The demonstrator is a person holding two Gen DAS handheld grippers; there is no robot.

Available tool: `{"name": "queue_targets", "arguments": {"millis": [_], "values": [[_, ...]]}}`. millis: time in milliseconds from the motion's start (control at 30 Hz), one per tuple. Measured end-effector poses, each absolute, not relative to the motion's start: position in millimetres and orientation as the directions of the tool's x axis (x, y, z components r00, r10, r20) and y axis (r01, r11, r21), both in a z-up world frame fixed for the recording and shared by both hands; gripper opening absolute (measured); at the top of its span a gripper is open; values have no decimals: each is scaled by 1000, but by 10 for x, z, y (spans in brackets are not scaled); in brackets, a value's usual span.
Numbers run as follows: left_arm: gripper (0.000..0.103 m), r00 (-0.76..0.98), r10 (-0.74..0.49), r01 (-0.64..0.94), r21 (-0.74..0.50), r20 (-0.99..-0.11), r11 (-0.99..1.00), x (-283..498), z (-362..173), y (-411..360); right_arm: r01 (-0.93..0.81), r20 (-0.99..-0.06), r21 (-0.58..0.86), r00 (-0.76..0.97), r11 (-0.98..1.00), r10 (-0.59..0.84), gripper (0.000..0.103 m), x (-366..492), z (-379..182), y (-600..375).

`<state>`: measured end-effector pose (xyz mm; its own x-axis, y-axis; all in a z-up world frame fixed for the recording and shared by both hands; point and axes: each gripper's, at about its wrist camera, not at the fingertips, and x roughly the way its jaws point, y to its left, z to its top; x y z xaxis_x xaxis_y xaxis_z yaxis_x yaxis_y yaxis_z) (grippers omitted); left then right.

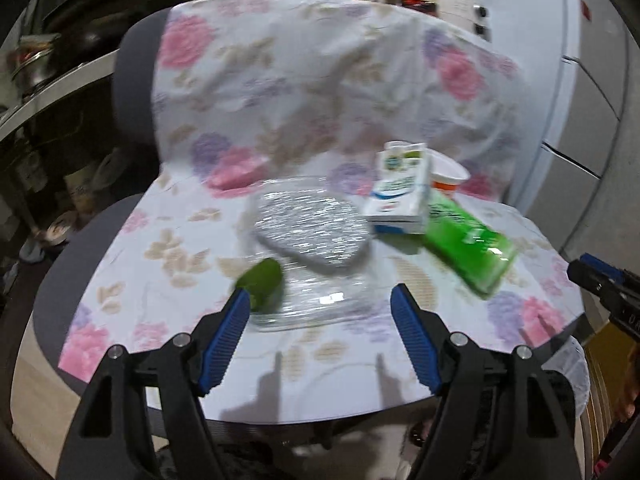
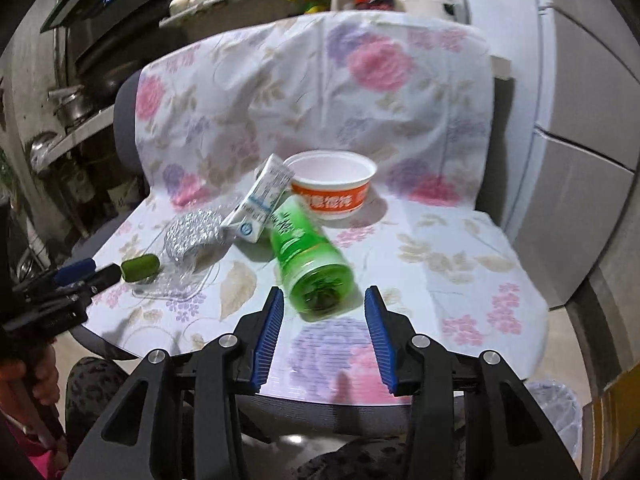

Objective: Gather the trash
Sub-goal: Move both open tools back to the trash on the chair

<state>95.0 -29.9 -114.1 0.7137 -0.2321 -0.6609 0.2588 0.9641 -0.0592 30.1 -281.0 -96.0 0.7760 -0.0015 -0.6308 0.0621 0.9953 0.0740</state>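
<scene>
Left wrist view
Left tool (image 1: pixel 320 308): jaws wide apart, holding nothing.
Clear tray (image 1: pixel 316 300): just ahead on the floral-covered chair seat (image 1: pixel 168 248); thin, flimsy, probably slippery; pinch its near rim.
Foil pack (image 1: pixel 308 224): crinkled silver, lying in the tray.

Right wrist view
Right tool (image 2: pixel 324 300): partly open, empty.
Green bottle (image 2: pixel 308 256): on its side, base toward the jaws; light, rollable; grip across the body.
Carton (image 2: pixel 260 200), paper bowl (image 2: pixel 332 188): behind the bottle.

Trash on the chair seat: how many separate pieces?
5: green bottle front centre, milk carton on it, paper bowl behind, foil-filled clear tray left, small green piece at its edge.
</scene>
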Motion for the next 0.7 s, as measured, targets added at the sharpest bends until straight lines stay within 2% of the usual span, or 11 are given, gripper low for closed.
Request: {"name": "queue_targets", "arguments": {"millis": [200,700], "values": [[71,710,-189,190,-74,-679,979,1089,-1212,-64,24,-627,58,779,998,18,44,521,-950,-2667],[72,722,-164,197,-28,-672,980,1344,-1143,-246,-78,-626,45,775,996,88,44,1131,-888,-2390]]}}
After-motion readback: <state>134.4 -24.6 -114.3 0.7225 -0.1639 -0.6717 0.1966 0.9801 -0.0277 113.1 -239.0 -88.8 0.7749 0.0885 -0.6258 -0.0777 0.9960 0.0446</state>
